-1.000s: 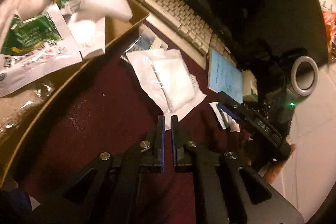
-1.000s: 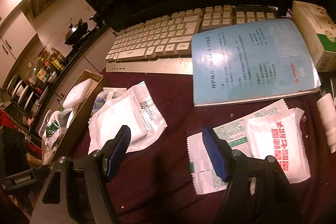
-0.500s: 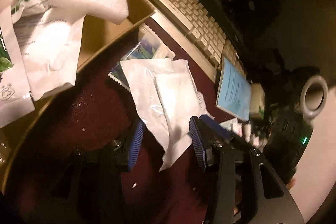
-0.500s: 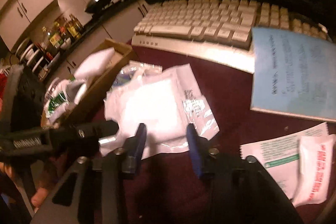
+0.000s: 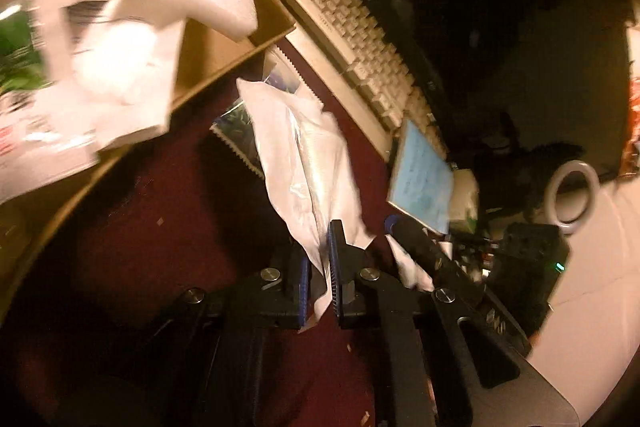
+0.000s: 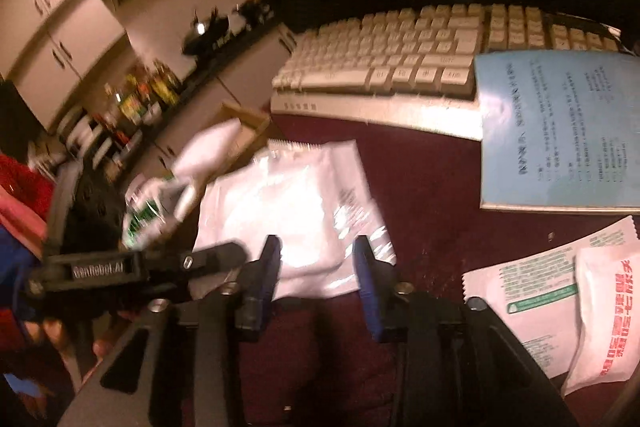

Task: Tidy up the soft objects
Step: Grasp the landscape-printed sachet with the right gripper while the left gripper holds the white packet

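Your left gripper (image 5: 319,267) is clamped on the near corner of a crinkly white plastic pouch (image 5: 304,163), thin film with a soft padded middle, and the blue ribbed pads (image 5: 333,269) are pinching it flat. The pouch stretches away toward 11 o'clock over the dark red tablecloth (image 5: 168,227), with a serrated-edge foil sachet (image 5: 240,123) poking out underneath. Up at 10 o'clock there's the cardboard box (image 5: 224,59) stuffed with white foam and green-printed wrappers, kinda blurry. In the right wrist view, your right gripper (image 6: 316,267) sits with its jaws apart, straddling the near edge of that same glossy pouch (image 6: 288,211) without touching it as far as I can tell. Out at 3 o'clock lies a flat white packet with red lettering (image 6: 608,319), resting on a larger paper wrapper (image 6: 532,291). The beige keyboard (image 6: 400,63) runs across 12 o'clock, with a light blue booklet (image 6: 560,131) overlapping its right end.
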`<move>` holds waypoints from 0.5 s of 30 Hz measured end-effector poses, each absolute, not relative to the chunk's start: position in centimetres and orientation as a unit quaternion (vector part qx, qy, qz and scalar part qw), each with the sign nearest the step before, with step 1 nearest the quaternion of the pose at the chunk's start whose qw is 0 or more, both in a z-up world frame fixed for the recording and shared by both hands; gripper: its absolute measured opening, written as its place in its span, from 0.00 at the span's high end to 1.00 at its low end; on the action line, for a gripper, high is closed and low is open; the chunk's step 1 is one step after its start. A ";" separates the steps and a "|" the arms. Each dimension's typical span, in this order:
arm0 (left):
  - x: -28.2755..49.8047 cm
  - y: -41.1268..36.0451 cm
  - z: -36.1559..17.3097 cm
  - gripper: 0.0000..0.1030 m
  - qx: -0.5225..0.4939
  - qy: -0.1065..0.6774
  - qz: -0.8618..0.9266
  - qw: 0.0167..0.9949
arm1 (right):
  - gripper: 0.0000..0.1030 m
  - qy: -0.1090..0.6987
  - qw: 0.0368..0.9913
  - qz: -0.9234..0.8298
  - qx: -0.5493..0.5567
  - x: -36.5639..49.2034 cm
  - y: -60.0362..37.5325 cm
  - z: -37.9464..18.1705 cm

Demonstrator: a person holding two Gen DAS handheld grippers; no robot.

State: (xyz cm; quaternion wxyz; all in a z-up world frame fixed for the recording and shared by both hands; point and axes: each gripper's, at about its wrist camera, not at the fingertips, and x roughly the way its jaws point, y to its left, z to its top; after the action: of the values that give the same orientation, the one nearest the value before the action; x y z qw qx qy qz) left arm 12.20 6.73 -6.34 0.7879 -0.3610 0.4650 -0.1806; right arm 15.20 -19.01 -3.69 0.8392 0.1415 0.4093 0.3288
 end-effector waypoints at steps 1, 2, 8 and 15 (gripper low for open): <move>11.8 7.0 -6.3 0.92 -0.361 0.465 -0.184 0.787 | 0.54 0.406 0.839 0.330 0.150 15.2 -19.3 -3.6; 11.3 7.2 -6.2 0.92 -0.360 0.465 -0.181 0.789 | 0.54 0.403 0.837 0.333 0.160 15.2 -19.5 -3.5; 8.9 8.1 -5.8 0.92 -0.340 0.453 -0.165 0.807 | 0.51 0.415 0.831 0.327 0.177 15.5 -19.5 -4.0; 8.0 7.7 -6.1 0.92 -0.330 0.455 -0.173 0.808 | 0.51 0.430 0.827 0.318 0.175 15.7 -19.2 -4.7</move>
State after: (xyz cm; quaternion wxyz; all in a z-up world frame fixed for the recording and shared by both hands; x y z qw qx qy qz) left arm 7.98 7.70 -6.14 0.8085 -0.3301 0.4553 -0.1734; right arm 15.74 -19.23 -4.66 0.8268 0.1747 0.4298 0.3181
